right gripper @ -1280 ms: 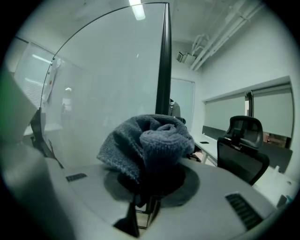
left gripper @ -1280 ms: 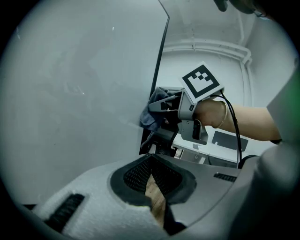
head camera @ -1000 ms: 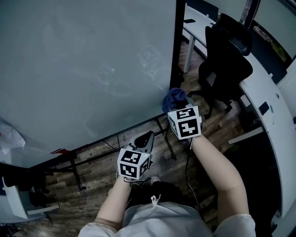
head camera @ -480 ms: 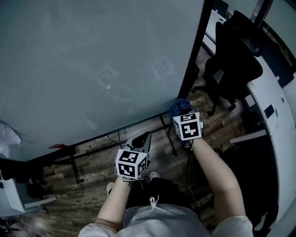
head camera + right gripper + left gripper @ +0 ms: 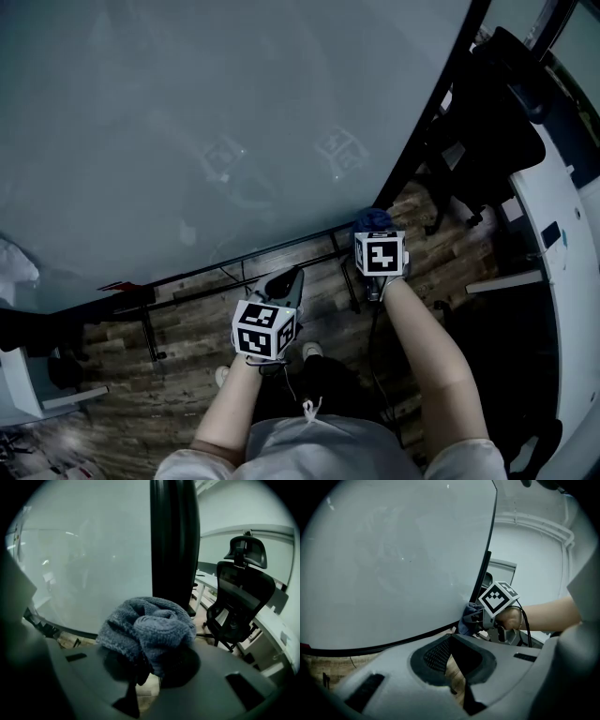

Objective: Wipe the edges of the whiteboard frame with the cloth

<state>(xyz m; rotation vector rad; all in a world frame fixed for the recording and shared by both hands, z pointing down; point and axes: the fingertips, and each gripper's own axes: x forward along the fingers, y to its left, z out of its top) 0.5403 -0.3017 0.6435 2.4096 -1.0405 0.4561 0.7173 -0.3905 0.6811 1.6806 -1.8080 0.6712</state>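
The whiteboard (image 5: 216,112) fills the upper left of the head view, with a black frame (image 5: 427,117) down its right side and along its bottom. A crumpled blue-grey cloth (image 5: 375,218) is pressed against the frame's lower right corner, and my right gripper (image 5: 376,228) is shut on it. In the right gripper view the cloth (image 5: 150,630) bulges out of the right gripper (image 5: 145,665) right in front of the black frame (image 5: 173,541). My left gripper (image 5: 289,279) hangs below the board's bottom edge with its jaws together and nothing in them. The left gripper (image 5: 457,651) looks toward the cloth (image 5: 468,616).
A black office chair (image 5: 497,112) stands close to the right of the board, with a white desk (image 5: 567,253) beyond it. The board's black stand legs (image 5: 150,328) and a cable rest on the wooden floor (image 5: 187,375). A white object (image 5: 14,262) sits at the far left.
The head view has swung left, so the frame now slants at the right. My right gripper with the cloth has slid slightly down toward the frame's bottom corner. The left gripper has barely moved.
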